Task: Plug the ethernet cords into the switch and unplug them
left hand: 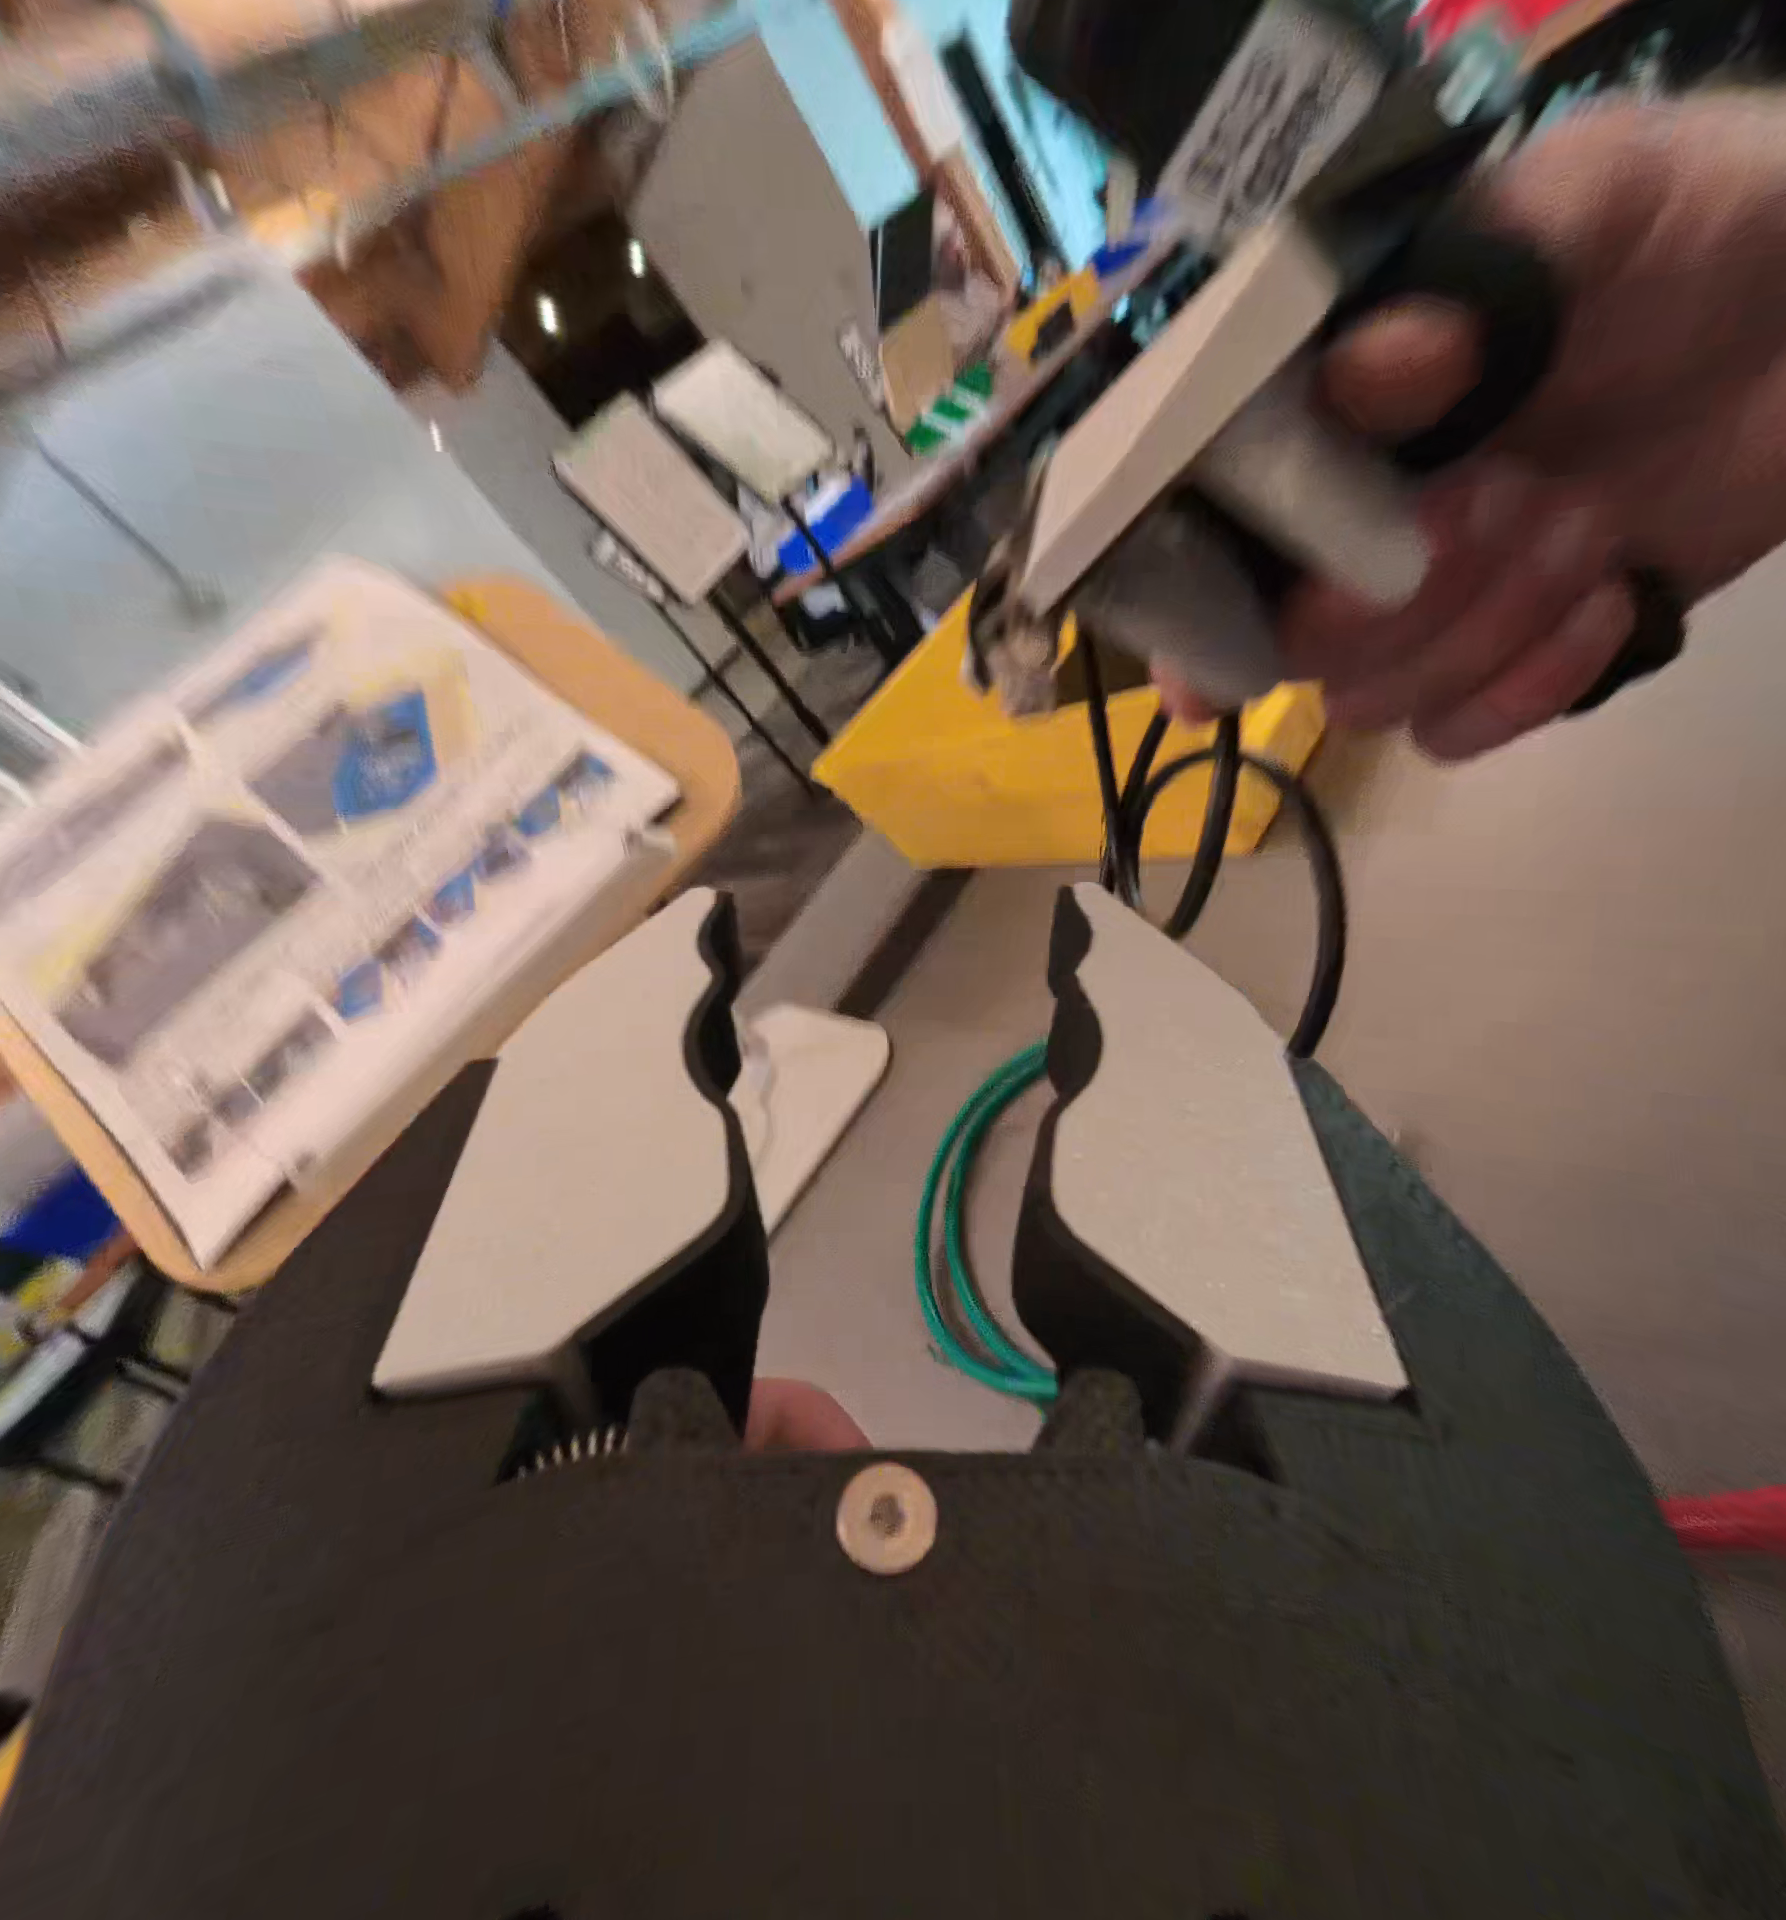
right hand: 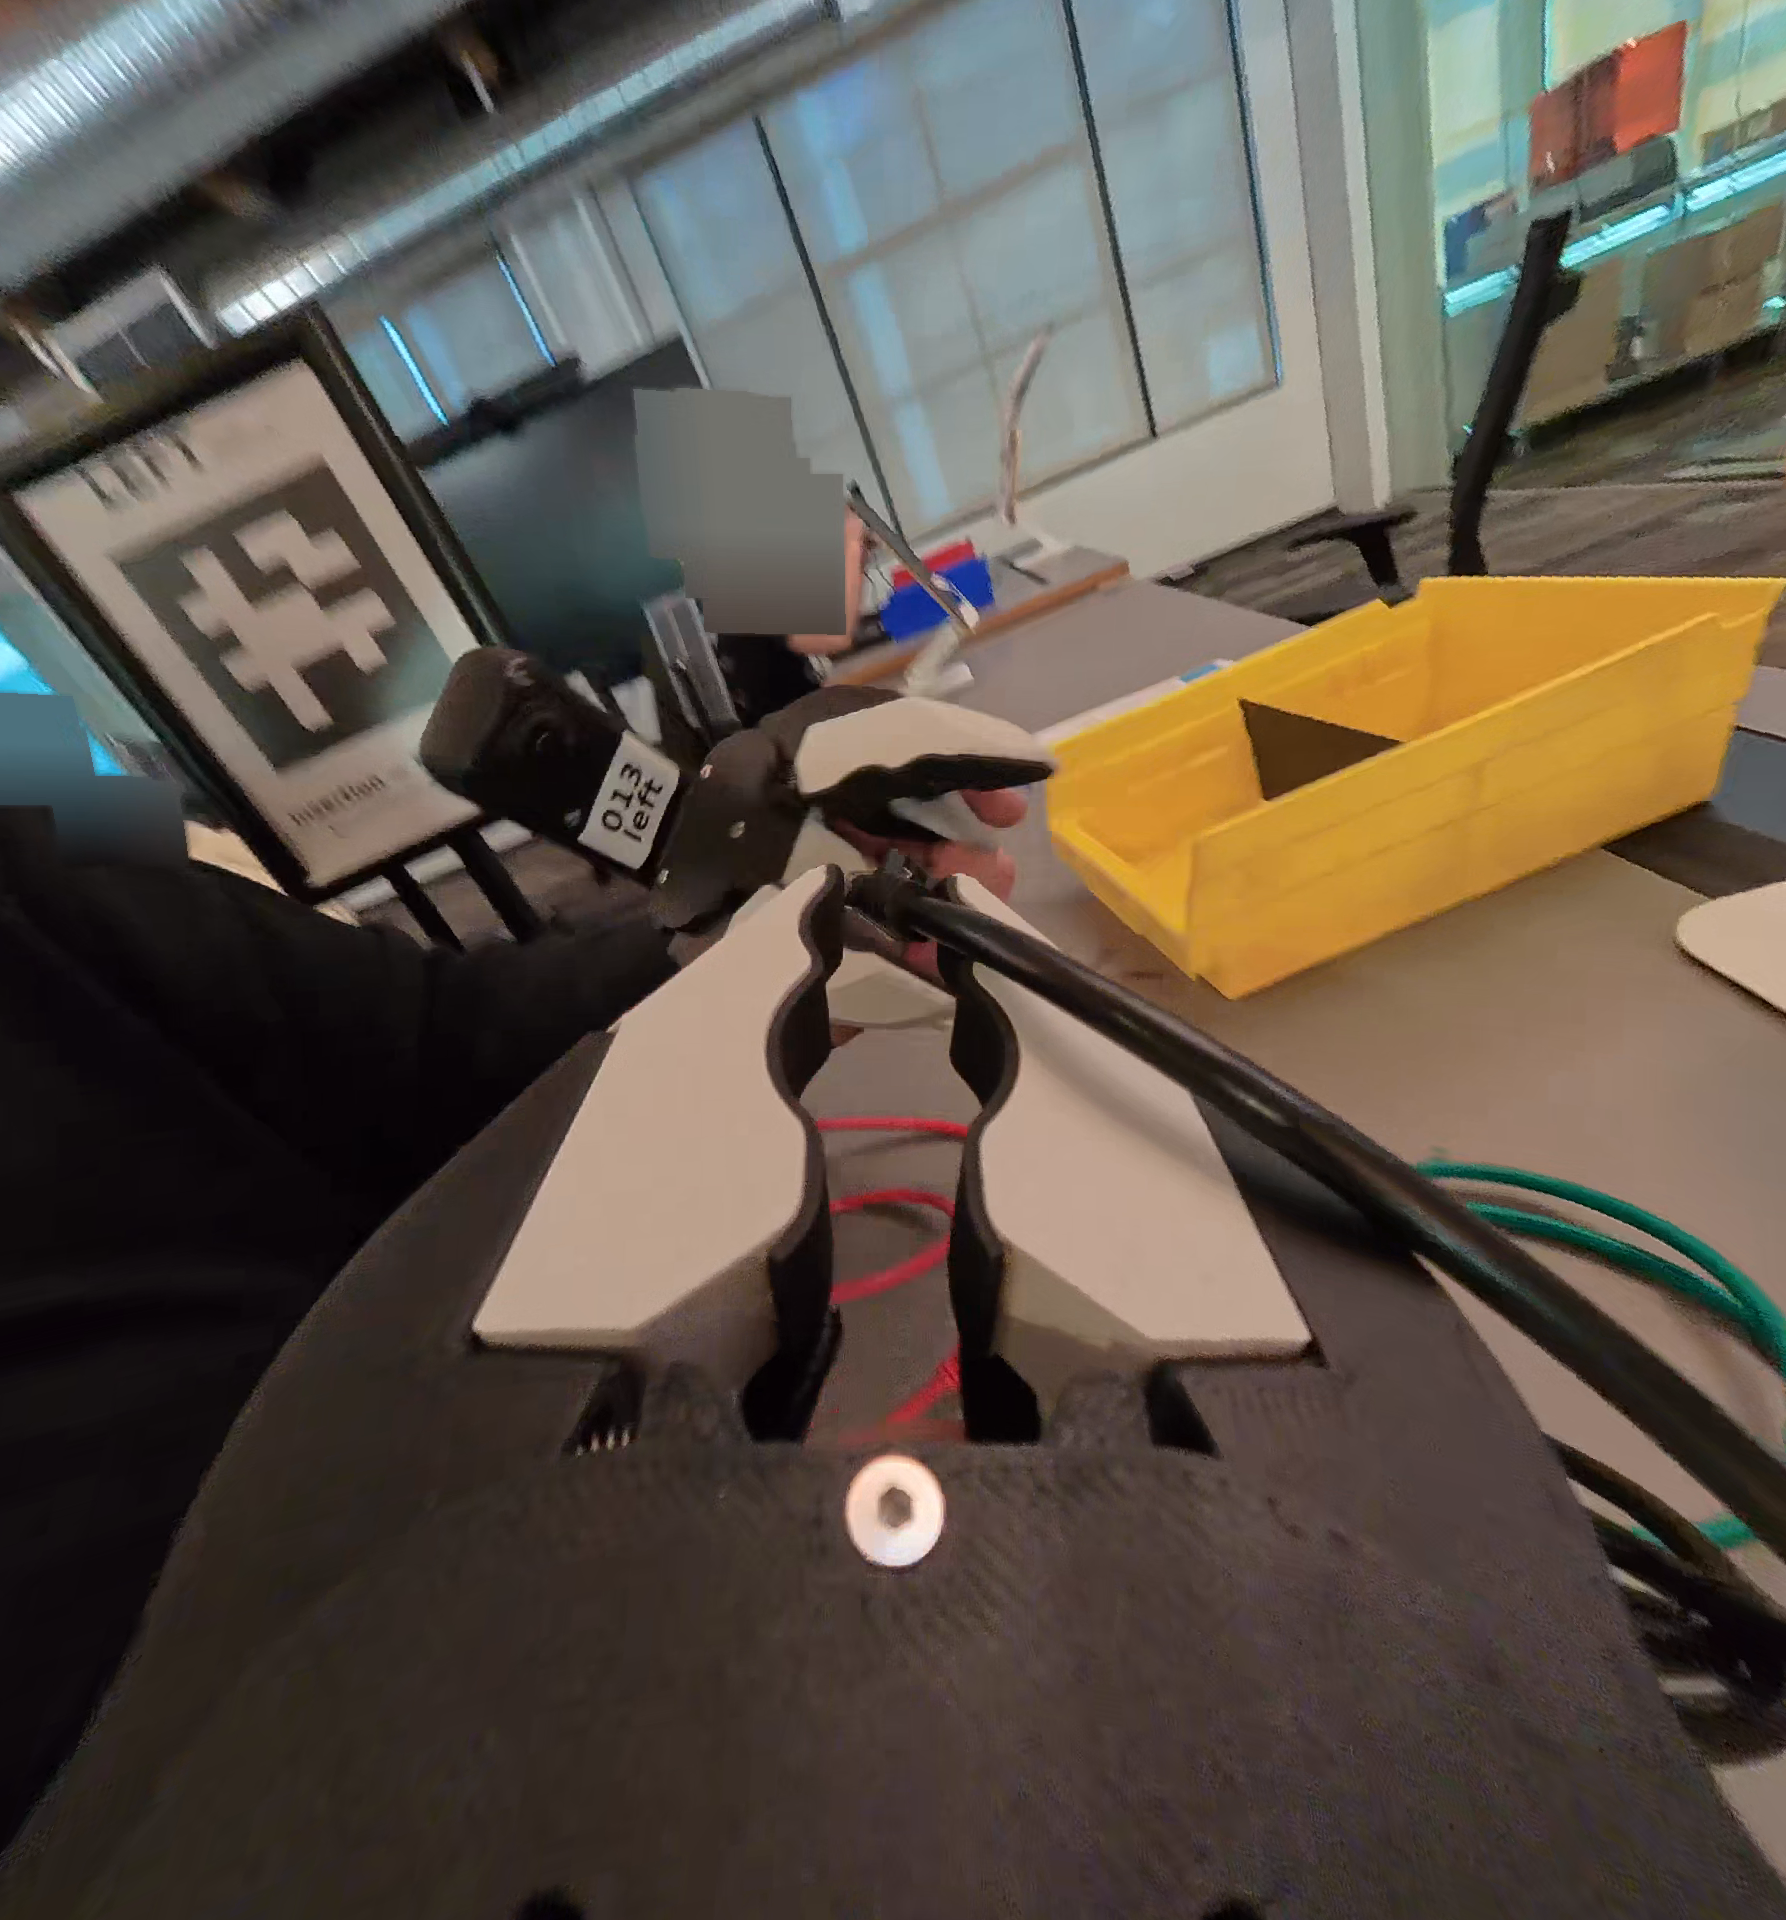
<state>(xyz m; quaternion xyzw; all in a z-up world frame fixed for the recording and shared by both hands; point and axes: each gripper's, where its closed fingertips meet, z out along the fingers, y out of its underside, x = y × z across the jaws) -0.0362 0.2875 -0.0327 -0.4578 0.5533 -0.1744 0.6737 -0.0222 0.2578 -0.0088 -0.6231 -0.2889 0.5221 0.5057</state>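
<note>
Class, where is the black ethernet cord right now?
The black ethernet cord is pinched at its plug end by the right gripper, lifted above the table just left of the yellow bin.

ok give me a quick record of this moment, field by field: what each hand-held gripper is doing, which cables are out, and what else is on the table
left hand-held gripper: open, empty, above the table
right hand-held gripper: shut on black cable
black cable: plug end pinched at the fingertips, the rest trails down to the table
green cable: loose loops on the table
red cable: lying under the right hand-held gripper
yellow bin: on the table, beyond both
switch: not identifiable
</note>
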